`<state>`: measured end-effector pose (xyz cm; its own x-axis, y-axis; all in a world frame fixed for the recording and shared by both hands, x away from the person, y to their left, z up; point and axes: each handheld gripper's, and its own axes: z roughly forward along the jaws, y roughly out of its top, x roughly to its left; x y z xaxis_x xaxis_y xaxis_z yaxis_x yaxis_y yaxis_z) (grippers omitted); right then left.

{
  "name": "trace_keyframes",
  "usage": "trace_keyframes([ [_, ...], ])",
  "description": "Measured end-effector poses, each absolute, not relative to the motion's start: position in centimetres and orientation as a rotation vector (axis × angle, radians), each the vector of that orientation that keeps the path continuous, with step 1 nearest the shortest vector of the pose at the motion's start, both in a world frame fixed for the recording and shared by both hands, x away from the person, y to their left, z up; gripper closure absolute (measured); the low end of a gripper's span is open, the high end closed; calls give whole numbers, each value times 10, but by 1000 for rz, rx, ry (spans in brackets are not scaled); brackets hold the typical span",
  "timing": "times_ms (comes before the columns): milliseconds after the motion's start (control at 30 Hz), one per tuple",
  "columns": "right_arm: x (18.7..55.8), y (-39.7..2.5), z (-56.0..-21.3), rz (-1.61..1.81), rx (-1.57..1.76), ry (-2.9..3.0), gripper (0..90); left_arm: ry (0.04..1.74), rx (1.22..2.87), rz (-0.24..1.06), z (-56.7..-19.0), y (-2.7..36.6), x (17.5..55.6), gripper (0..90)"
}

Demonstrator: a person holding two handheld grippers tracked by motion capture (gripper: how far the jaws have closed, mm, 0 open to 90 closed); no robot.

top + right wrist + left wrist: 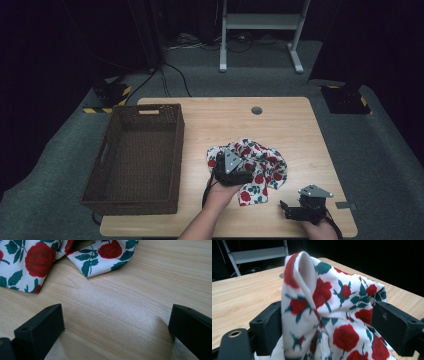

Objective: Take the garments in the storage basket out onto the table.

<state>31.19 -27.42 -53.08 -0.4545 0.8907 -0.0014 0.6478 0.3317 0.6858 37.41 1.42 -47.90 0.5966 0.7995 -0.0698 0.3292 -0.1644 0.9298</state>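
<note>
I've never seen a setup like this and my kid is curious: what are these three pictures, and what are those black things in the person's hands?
A person sits at a wooden table with a hand-held claw in each hand; there is no robot arm. The high view looks down from above. The other two pictures come from small cameras riding on the claws, looking out between their two black jaws.

On the table lie a crumpled white cloth with red roses and, to the left, an empty brown wicker basket. The left claw has a bunched fold of the cloth between its jaws, which stand wide, so a firm grip isn't certain. The right claw is open over bare wood near the cloth's edge, holding nothing.
</note>
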Motion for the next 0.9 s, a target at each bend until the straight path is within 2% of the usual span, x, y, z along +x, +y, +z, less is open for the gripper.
trace_keyframes([
  [100, 312, -274, -531, 882, 1361, 2224, 0, 950, 1756, 528, -480, 21, 369, 108],
  [667, 312, -274, -531, 882, 1361, 2225, 0, 953, 1793, 542, -494, 61, 329, 96],
  [900, 312, -274, -531, 882, 1360, 2225, 0, 939, 1888, 550, -510, 75, 305, 93],
])
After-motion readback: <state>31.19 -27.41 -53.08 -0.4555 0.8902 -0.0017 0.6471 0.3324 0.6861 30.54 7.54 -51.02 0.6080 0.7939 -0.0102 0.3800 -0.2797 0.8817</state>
